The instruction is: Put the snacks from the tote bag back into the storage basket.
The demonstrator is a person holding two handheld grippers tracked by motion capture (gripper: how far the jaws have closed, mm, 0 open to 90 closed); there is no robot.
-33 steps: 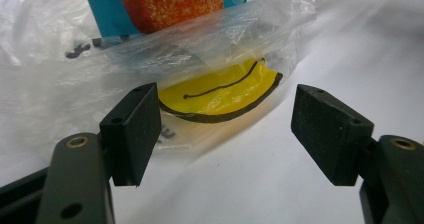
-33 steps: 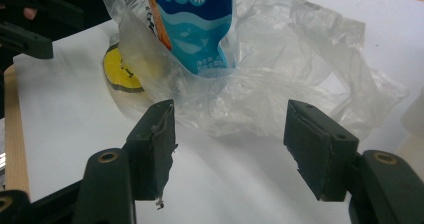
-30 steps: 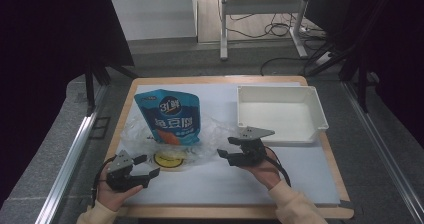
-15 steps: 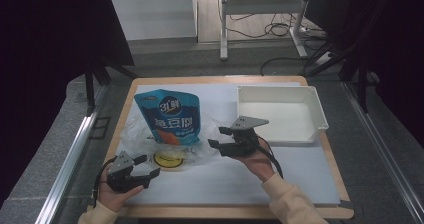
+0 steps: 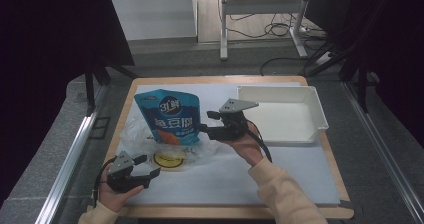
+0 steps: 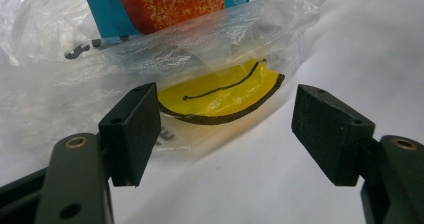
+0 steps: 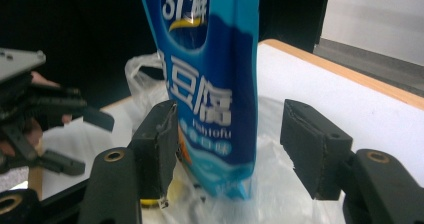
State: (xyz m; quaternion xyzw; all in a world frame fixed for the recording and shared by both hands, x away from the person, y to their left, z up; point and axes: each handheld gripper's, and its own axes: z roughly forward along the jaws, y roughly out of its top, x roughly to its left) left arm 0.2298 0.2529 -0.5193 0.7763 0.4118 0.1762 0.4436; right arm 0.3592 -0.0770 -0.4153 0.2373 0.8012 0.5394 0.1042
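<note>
A blue stand-up pouch [image 5: 170, 118] with white print stands on a crumpled clear plastic bag [image 5: 132, 134] at the left of the white mat. A yellow smiley disc [image 5: 169, 159] lies inside the bag in front of the pouch. My right gripper [image 5: 206, 122] hangs raised just right of the pouch, jaws pointing left. In the right gripper view the pouch [image 7: 210, 84] stands edge-on between the open jaws [image 7: 227, 134], pads not pressing on it. My left gripper [image 5: 150, 165] rests low near the front edge, open, facing the disc [image 6: 220, 91] through the plastic [image 6: 60, 99].
A white tray [image 5: 320, 115] sits at the back right of the mat [image 5: 240, 179]. The wooden table edge [image 5: 225, 213] runs along the front. Dark floor, desk legs and cables lie beyond the table.
My right gripper has risen and moved left, closer to the blue pouch. The left gripper has stayed where it was.
</note>
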